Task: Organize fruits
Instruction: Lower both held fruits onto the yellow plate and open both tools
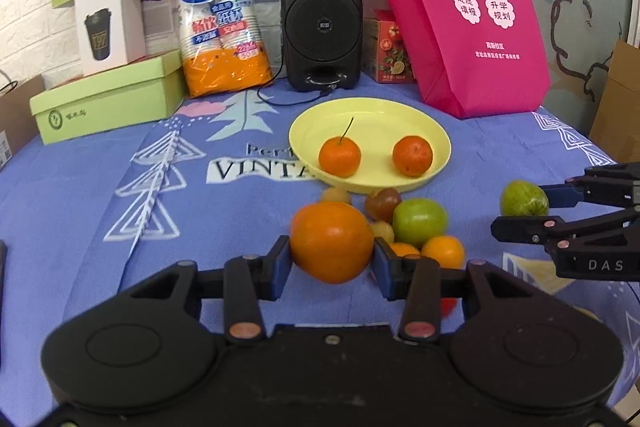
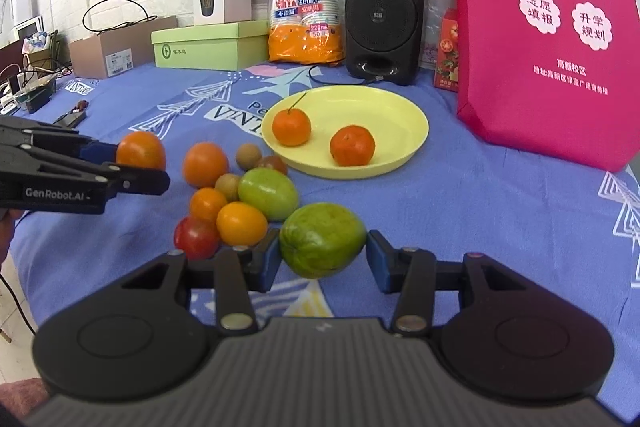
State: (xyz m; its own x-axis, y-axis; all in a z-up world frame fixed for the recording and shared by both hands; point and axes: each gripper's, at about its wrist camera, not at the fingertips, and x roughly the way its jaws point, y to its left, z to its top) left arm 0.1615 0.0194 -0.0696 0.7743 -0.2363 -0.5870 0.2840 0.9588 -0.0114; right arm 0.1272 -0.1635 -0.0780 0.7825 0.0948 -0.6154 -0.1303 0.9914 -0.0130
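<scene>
Left wrist view: left gripper partly closed, blue pads pressed on both flanks of a large round orange, held clear of the blue printed tablecloth; shallow pale-yellow plastic plate beyond it holds two small tangerines, one with a thin stem, one plain; loose fruit cluster lies just short of the plate's near rim, between plate and gripper; right gripper enters from the plate's right side, carrying a green fruit. Right wrist view: right gripper likewise partly closed, pads bearing on the sides of that green oval guava-like fruit, lifted off the cloth on the near side of the plate; left gripper with its orange sits well left of the plate; cluster lies between them. Handling, judged: orange firm-skinned, moderately heavy, round enough to roll; grip across the widest girth, as now; green fruit smooth, possibly slippery and bruisable; hold at mid-body with light pressure; set both low inside the plate, away from the rim, so they don't roll into the tangerines.
</scene>
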